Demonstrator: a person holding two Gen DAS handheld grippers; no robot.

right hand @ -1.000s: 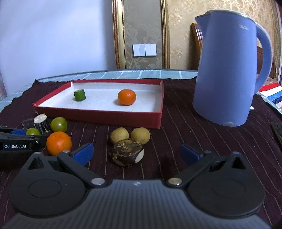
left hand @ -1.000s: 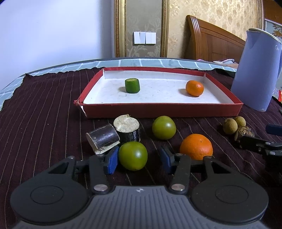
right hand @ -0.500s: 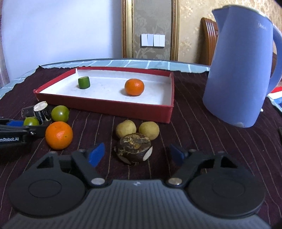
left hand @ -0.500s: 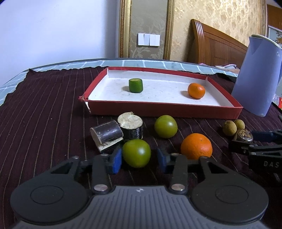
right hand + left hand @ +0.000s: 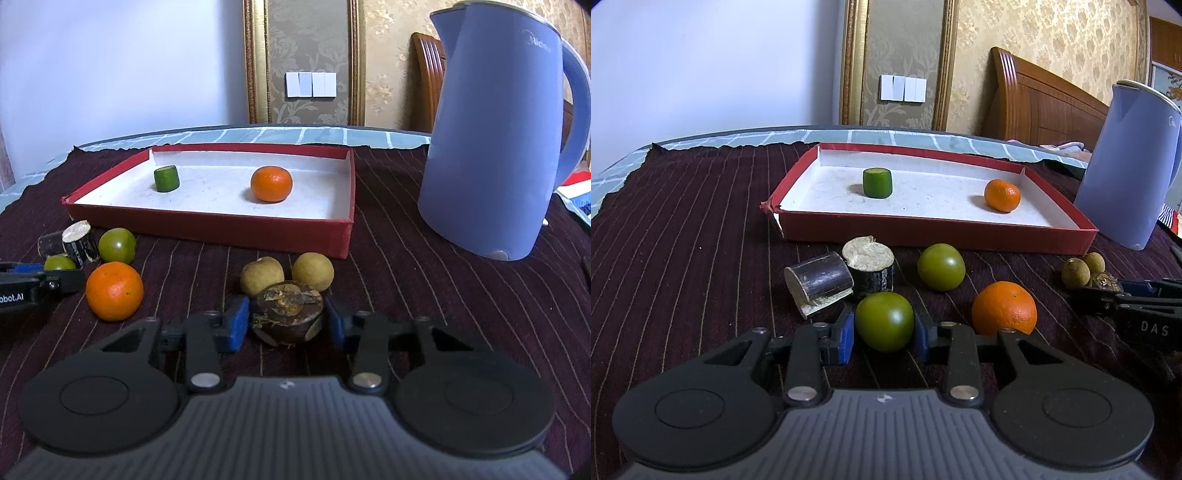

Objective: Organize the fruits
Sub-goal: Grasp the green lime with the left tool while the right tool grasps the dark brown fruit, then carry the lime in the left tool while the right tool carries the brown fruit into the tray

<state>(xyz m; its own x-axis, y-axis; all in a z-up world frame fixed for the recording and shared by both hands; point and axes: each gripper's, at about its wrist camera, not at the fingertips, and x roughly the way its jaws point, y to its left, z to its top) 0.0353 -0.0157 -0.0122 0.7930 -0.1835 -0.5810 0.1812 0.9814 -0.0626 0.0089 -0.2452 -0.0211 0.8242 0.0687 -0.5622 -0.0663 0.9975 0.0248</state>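
Left tongs (image 5: 884,330) clamped green fruit (image 5: 884,320); right tongs (image 5: 286,320) closing round brown fruit (image 5: 287,315).

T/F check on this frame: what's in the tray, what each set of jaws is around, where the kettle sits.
1. The red tray holds one small orange and one green cylinder piece. True.
2. The left gripper has its jaws shut on the large orange. False: they are shut on a green fruit; the large orange lies beside it.
3. The right gripper has the brown round piece between its jaws. True; the jaws are closing.
4. The blue kettle stands inside the tray. False: it stands on the cloth beside it.
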